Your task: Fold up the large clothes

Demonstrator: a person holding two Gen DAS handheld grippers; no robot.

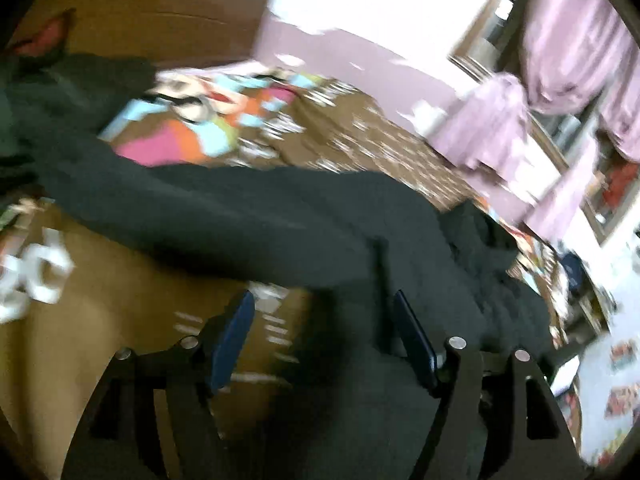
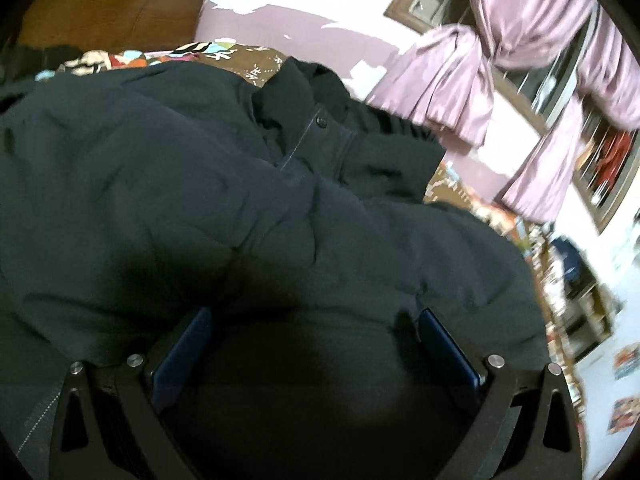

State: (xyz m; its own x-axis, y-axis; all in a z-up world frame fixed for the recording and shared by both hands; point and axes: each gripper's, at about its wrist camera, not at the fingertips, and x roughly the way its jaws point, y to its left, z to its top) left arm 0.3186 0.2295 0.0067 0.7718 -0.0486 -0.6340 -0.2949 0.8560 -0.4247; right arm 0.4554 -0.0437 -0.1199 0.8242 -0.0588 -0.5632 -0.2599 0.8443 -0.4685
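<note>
A large dark padded jacket (image 2: 200, 168) lies spread over the bed, its collar with a snap button (image 2: 320, 122) at the far end. My right gripper (image 2: 316, 344) is open wide just above the jacket; the fabric fills the gap between its blue pads (image 2: 182, 354) without being pinched. In the blurred left wrist view the same jacket (image 1: 248, 220) runs as a long dark band across the bedspread. My left gripper (image 1: 324, 328) is open at the jacket's near edge, with dark fabric by its right finger and bare bedspread by its left.
The bed has a brown bedspread with white marks (image 1: 360, 136) and a bright patchwork cover (image 1: 188, 128) near a wooden headboard (image 1: 160, 8). Pink curtains (image 2: 460, 76) hang by a window on the right. Cluttered shelves (image 2: 576, 292) stand beyond the bed's right edge.
</note>
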